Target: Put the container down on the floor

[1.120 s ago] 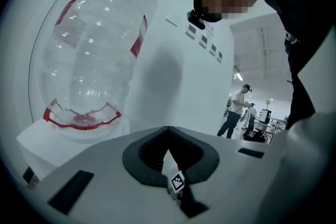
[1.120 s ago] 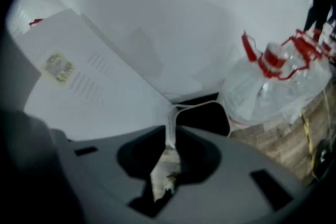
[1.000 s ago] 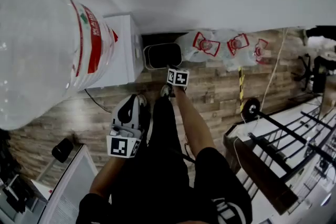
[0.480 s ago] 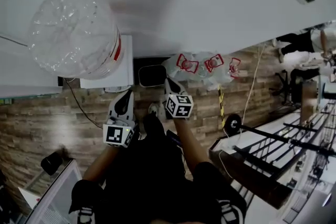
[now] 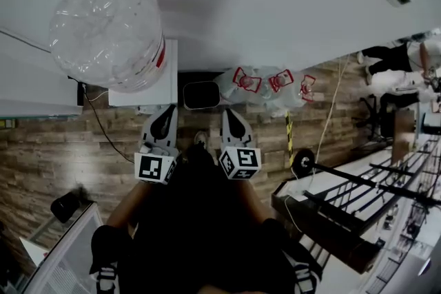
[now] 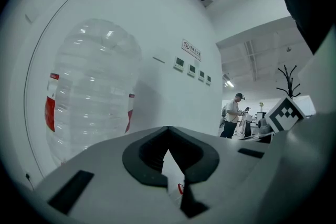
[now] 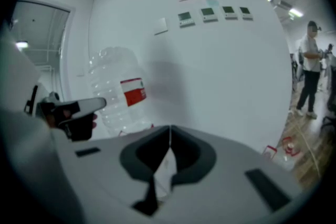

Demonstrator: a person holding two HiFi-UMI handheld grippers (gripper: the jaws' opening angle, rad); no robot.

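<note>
The container is a large clear water jug [image 5: 110, 31] with a red label. It stands bottom-up on a white dispenser [image 5: 141, 89] against the wall, at the head view's upper left. My left gripper [image 5: 165, 111] and right gripper [image 5: 229, 112] hang side by side in front of my body, both pointing at the wall, below and to the right of the jug. Both are shut with nothing between the jaws. The jug [image 6: 94, 92] fills the left of the left gripper view, beyond the left gripper [image 6: 168, 129]. In the right gripper view the jug [image 7: 118, 94] stands left of centre, behind the right gripper [image 7: 169, 128].
A black bin [image 5: 201, 94] stands by the dispenser, with clear bags bearing red labels [image 5: 269, 82] beside it. A cable [image 5: 103, 131] trails over the wooden floor [image 5: 55, 155]. A black metal rack [image 5: 358, 196] is at the right. A person [image 5: 396, 58] stands far right.
The jug loomed close at the upper left; now it looks smaller and farther off. My right gripper has drawn back level with the left one, and both sit side by side.
</note>
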